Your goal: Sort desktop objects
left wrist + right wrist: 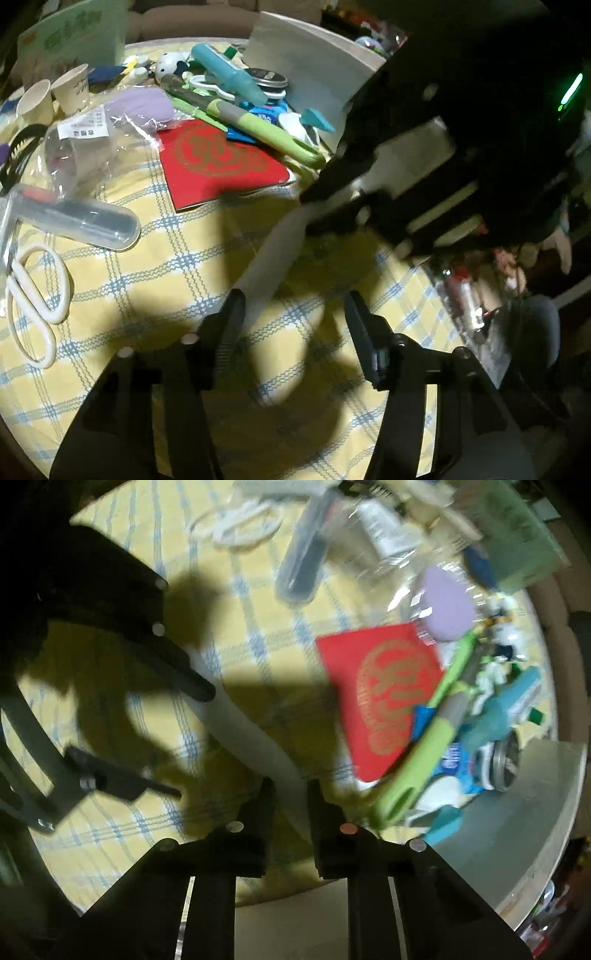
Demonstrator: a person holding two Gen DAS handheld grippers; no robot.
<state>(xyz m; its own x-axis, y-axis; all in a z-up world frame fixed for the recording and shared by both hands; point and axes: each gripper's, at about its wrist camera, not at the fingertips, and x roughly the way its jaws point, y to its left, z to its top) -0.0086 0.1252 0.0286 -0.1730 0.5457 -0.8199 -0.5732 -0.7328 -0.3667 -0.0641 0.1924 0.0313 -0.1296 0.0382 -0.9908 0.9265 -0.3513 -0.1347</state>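
Left wrist view showed sorting barely begun: right gripper [314, 210] clamped a long grey-white strip [273, 254], left gripper [295, 314] gaped wide, red booklet [218, 162] and white scissors [33, 295] lay unsorted on the yellow checked tablecloth [166, 266].

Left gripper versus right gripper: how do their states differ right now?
The left gripper is open and holds nothing, while the right gripper is shut on the white strip. The strip only touches or passes one left finger, whereas both right fingers clamp its other end. Both grippers are black and over the yellow checked tablecloth.

gold emblem on red envelope [221, 166], illegible
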